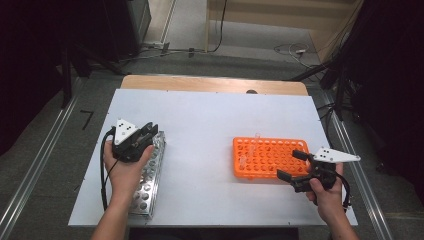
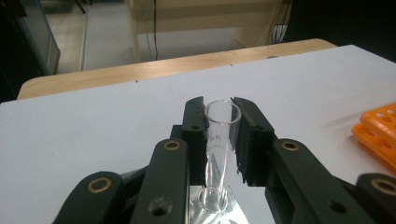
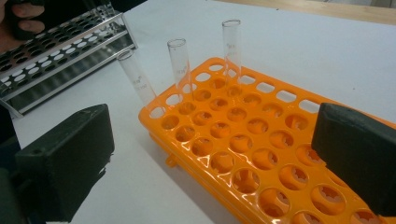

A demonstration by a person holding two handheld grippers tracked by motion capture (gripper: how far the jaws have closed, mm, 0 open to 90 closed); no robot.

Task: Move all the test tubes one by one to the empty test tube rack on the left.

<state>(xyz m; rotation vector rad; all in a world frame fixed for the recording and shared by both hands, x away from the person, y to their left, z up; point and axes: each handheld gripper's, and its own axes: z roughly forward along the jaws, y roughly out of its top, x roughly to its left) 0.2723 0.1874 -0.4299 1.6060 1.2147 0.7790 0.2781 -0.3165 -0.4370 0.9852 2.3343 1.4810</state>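
In the left gripper view a clear glass test tube (image 2: 219, 140) stands slightly tilted between my left gripper's (image 2: 219, 107) black jaws, which are shut on its upper part. Its lower end sits in a hole of the metal rack (image 2: 215, 205). In the high view the left gripper (image 1: 146, 134) is over the far end of that metal rack (image 1: 148, 180). My right gripper (image 3: 212, 158) is open and holds nothing. It hovers over the near right corner of the orange rack (image 3: 261, 154), where three test tubes (image 3: 180, 65) stand along the far left side.
The orange rack (image 1: 265, 157) lies right of centre on the white table (image 1: 210, 120), with the right gripper (image 1: 291, 164) at its near right corner. The long metal rack runs along the table's left side. A wooden strip (image 1: 215, 84) borders the far edge.
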